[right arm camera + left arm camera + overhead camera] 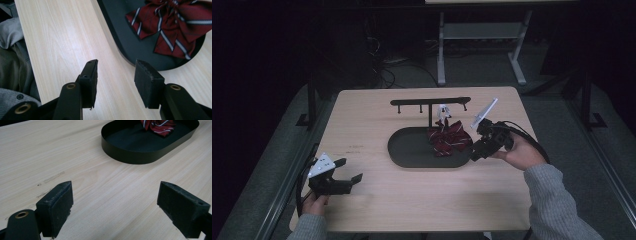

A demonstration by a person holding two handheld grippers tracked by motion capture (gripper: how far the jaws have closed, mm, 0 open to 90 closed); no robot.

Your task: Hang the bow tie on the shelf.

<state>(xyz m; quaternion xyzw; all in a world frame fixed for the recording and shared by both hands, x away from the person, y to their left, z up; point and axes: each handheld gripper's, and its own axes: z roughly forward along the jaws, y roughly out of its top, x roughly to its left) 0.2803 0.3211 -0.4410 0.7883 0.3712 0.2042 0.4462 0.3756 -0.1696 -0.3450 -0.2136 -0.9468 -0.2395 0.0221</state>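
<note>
While the right gripper (478, 151) hovers at the right end of the black oval tray (409, 150), its jaws stand apart with nothing between them. Dark red striped bow tie (449, 137): lies inside the tray at its right end, below a black hook rack (430, 102). Left gripper (346, 171): near the table's (377, 200) front left corner, jaws wide apart, empty, over bare wood.
</note>
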